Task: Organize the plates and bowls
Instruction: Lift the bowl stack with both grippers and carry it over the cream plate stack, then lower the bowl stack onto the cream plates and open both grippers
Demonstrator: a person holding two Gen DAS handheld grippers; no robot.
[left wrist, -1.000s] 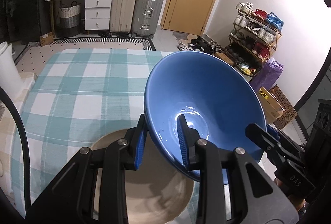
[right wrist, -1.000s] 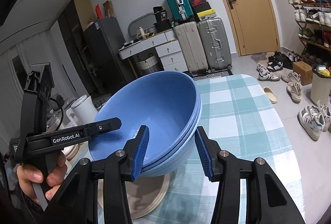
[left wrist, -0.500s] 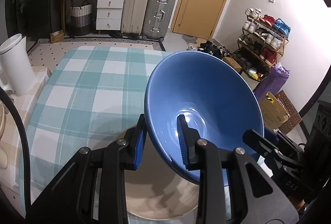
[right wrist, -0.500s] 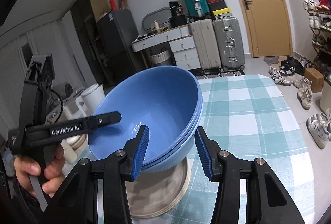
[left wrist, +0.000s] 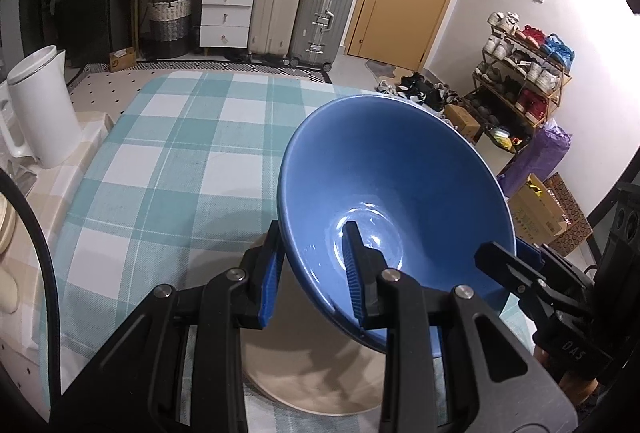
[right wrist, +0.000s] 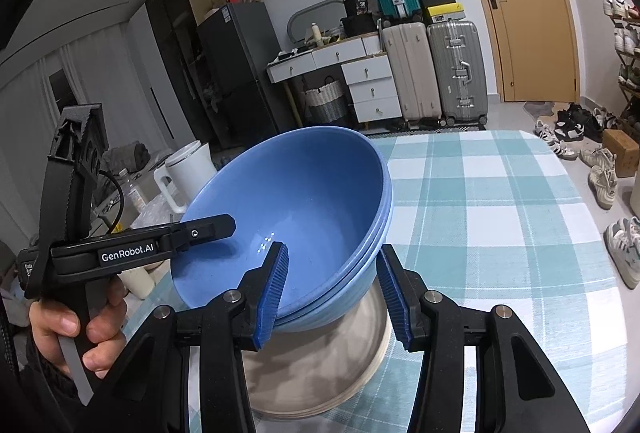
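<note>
A stack of blue bowls (left wrist: 392, 189) (right wrist: 292, 209) hangs tilted in the air above a stack of beige plates (left wrist: 304, 353) (right wrist: 320, 365) on the checked tablecloth. My left gripper (left wrist: 312, 273) is shut on the near rim of the blue bowls, one finger inside and one outside. My right gripper (right wrist: 332, 289) straddles the opposite rim, one finger inside and one outside; its outer pad (right wrist: 394, 297) stands a little off the bowl wall. Each gripper shows in the other's view, the left one (right wrist: 208, 231) and the right one (left wrist: 520, 265).
A white kettle (left wrist: 40, 109) (right wrist: 184, 173) stands on a side counter left of the table. The checked tablecloth (left wrist: 180, 153) (right wrist: 500, 217) stretches beyond the plates. Suitcases, a dresser, a door and a shoe rack line the room behind.
The bowls and both grippers have lifted slightly and drawn back; the views tilted up, showing more of the kettle and room. Both grips look unchanged.
</note>
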